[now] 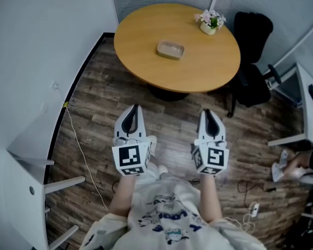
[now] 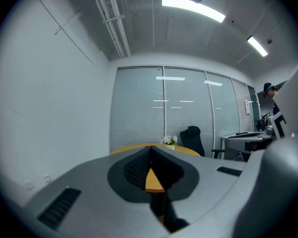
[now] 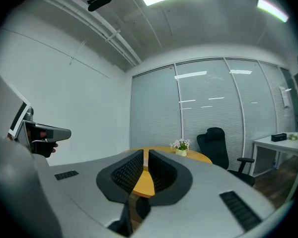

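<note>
Grippers are both empty and held well short of the table (image 1: 198, 69), over the wood floor (image 1: 101, 105). The left gripper (image 1: 135, 108) has its jaws closed tip to tip. The right gripper (image 1: 206, 112) is all but closed, with only a thin slit between the pads and nothing in it. The dish (image 1: 170, 50) sits near the table's middle. The flowerpot (image 1: 211, 22) stands at the table's far edge, with a chair (image 1: 253, 51) just beyond the table to the right.

This looks like a stage before any contact. A reach for the dish would call for coming up to the table and parting the jaws first.

No brand or legible writing shows. There are only the square markers on the cubes and an unreadable shirt print.
</note>
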The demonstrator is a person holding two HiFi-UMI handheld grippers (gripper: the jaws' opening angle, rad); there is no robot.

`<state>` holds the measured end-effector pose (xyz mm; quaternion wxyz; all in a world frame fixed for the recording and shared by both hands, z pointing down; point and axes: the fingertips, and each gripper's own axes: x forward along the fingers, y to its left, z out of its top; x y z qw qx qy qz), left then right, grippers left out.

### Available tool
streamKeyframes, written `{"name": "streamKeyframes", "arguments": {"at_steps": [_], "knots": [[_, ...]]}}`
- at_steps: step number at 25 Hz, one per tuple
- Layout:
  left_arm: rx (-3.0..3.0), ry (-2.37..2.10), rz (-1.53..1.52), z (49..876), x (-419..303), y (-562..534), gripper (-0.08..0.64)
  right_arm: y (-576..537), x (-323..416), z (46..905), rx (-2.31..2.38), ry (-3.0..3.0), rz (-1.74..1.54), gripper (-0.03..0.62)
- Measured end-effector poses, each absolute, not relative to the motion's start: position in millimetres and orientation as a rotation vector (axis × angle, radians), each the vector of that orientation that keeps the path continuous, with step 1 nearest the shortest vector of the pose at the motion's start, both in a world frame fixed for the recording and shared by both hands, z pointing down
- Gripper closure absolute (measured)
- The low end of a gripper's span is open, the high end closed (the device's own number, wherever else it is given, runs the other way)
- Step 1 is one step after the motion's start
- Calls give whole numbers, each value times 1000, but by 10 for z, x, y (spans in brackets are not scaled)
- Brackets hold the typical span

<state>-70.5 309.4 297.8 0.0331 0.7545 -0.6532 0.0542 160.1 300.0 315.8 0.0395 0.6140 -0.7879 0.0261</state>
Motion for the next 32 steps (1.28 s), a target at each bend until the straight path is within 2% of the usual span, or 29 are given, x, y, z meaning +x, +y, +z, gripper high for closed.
{"name": "streamKeyframes", "arguments": {"at_steps": [32], "knots": [[2434,-1779,219,3254,-1126,183,557,439,1300,3501,2071,-2219,262,560]]}}
